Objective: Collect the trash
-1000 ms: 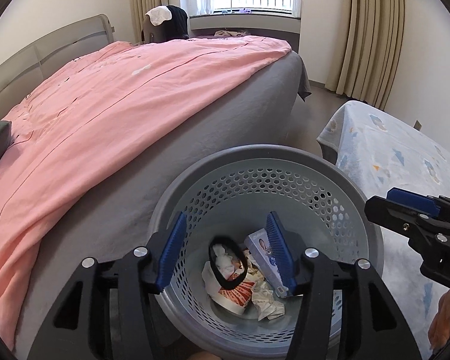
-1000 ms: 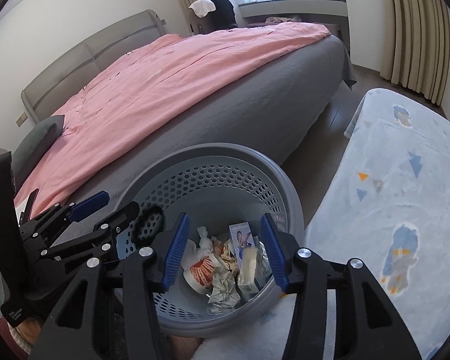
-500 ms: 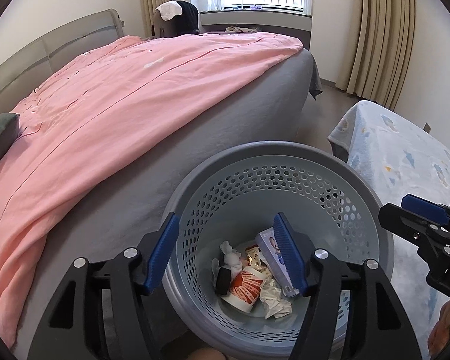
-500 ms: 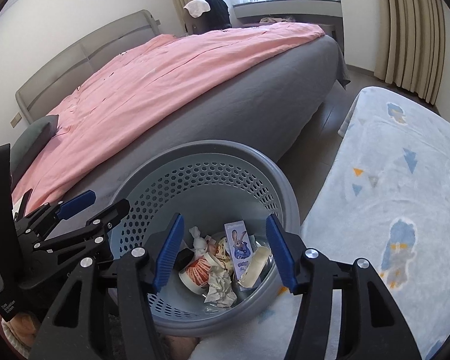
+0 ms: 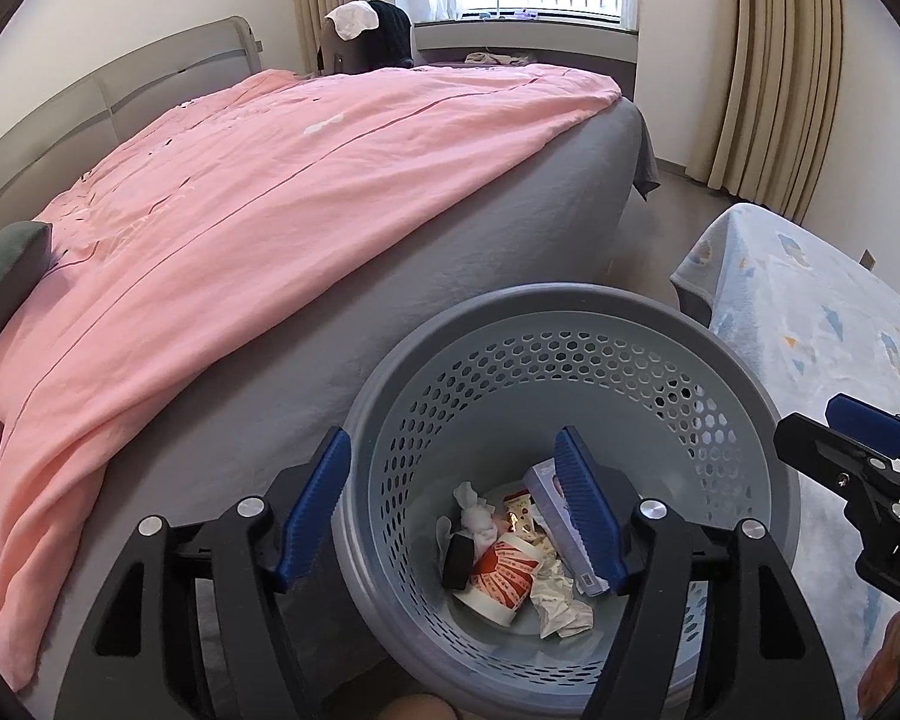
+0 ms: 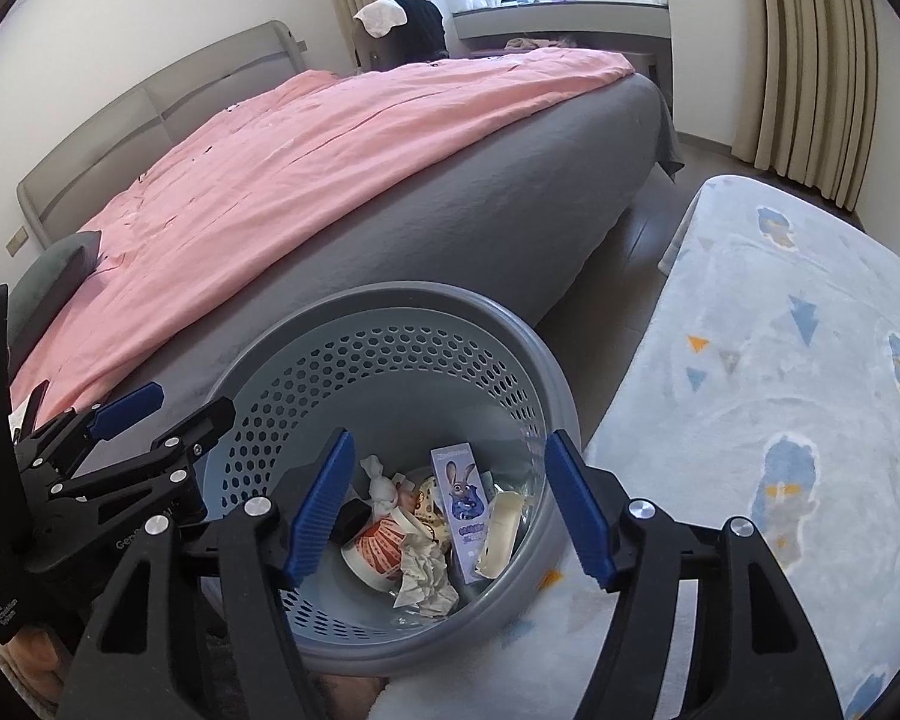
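A grey perforated basket (image 5: 570,300) (image 6: 420,294) stands beside the bed. Trash lies in its bottom: a red-and-white paper cup (image 5: 504,570) (image 6: 378,546), crumpled tissue (image 5: 558,600), a small black item (image 5: 459,552) (image 6: 354,516), a carton with a cartoon rabbit (image 6: 465,498) and a cream-coloured piece (image 6: 498,528). My left gripper (image 5: 456,504) (image 6: 132,420) hangs over the basket's left side. My right gripper (image 6: 450,498) (image 5: 840,438) hangs over its right side. The jaws of both are opening, and neither holds anything between its blue pads.
A bed with a pink cover (image 5: 240,210) and grey sheet fills the left and middle. A light blue patterned blanket (image 5: 810,312) (image 6: 780,360) lies right of the basket. Beige curtains (image 5: 768,72), a window and a chair draped with clothes (image 5: 366,36) stand behind.
The black item left my left gripper and now lies in the basket. The cream piece between the right pads also dropped in. Both pairs of jaws have spread wider.
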The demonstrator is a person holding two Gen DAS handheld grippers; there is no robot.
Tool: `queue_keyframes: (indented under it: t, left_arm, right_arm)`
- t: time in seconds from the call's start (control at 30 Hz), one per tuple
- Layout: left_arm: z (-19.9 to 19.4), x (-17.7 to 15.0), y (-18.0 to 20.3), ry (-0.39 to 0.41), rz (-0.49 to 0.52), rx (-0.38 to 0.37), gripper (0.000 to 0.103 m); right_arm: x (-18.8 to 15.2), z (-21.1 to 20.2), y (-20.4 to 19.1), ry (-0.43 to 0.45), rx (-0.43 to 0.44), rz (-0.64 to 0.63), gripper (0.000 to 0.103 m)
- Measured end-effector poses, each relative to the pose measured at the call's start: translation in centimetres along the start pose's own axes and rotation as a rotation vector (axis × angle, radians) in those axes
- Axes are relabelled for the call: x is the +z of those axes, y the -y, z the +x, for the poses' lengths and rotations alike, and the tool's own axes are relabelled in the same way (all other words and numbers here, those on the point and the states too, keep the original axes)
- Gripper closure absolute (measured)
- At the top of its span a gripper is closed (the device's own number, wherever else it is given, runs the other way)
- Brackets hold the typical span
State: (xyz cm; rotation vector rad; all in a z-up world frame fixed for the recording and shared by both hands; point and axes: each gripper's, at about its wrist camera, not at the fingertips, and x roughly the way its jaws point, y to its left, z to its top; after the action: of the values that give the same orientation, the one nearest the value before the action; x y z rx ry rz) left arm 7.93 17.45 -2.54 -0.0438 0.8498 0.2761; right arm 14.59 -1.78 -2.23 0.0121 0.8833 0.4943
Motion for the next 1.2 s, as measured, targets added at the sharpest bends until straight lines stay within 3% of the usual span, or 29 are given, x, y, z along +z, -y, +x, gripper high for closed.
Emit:
queue_keyframes:
  t: [1.2]
  left_arm:
    - [0.19,-0.14,-0.03,-0.020,-0.010,0.004,0.027]
  right_arm:
    - [-0.19,0.00,0.29,0.002,-0.051,0.013,0.031]
